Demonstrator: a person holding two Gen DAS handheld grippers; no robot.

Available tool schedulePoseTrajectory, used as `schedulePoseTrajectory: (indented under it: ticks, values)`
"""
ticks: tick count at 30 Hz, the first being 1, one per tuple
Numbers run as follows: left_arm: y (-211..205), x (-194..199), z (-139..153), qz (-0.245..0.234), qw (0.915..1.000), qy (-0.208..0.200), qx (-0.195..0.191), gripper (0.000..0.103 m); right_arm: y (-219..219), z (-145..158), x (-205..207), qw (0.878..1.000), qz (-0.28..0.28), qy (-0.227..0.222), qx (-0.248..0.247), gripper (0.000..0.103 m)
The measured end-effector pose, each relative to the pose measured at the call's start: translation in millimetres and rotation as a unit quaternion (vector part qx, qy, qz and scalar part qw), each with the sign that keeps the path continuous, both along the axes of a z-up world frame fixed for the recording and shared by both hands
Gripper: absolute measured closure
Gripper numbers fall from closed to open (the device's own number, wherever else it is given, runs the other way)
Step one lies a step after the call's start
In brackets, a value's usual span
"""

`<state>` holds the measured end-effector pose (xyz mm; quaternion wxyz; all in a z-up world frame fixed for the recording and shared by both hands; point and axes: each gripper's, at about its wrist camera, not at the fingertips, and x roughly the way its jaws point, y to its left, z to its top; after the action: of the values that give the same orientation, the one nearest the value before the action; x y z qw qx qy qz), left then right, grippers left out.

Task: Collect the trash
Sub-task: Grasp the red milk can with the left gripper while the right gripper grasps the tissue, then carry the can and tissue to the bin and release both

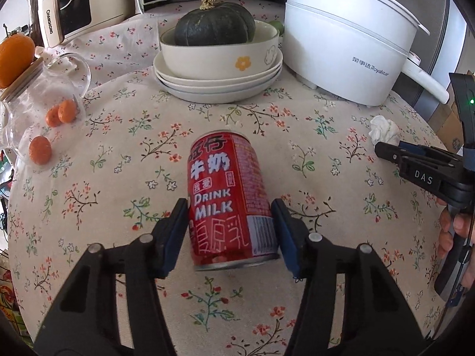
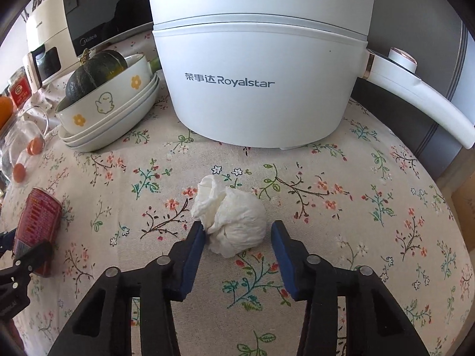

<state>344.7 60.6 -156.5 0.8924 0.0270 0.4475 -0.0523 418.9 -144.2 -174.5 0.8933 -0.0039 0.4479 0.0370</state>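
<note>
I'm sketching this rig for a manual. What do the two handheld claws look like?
Both the left claw and the right claw have black angular plastic fingers with round silver pivot pins and blue pads on their inner faces. Seen from the left camera, the right claw carries white "DAS" lettering and a green light.

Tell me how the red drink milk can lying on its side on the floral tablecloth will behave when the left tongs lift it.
The red metal milk can lies on its side, so it would probably roll if nudged sideways. Its smooth printed wall may slip between the left tongs, whose blue pads flank only its lower end. Held that low, it might tilt forward.
</note>
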Motion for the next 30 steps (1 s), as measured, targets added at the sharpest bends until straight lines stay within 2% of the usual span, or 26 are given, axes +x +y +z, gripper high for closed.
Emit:
schedulePoseTrajectory:
  ticks: [10, 30]
  values:
    - [-11, -24, 23, -0.01, 0.9994, -0.026, 0.02, 0.048, -6, 21, -29, 1.0, 0.013, -0.011, 0.003, 0.073]
    - [-22, -107, 83, -0.021, 0.9979, -0.061, -0.01, 0.048, -21, 93, -136, 0.998, 0.045, -0.032, 0.008, 0.073]
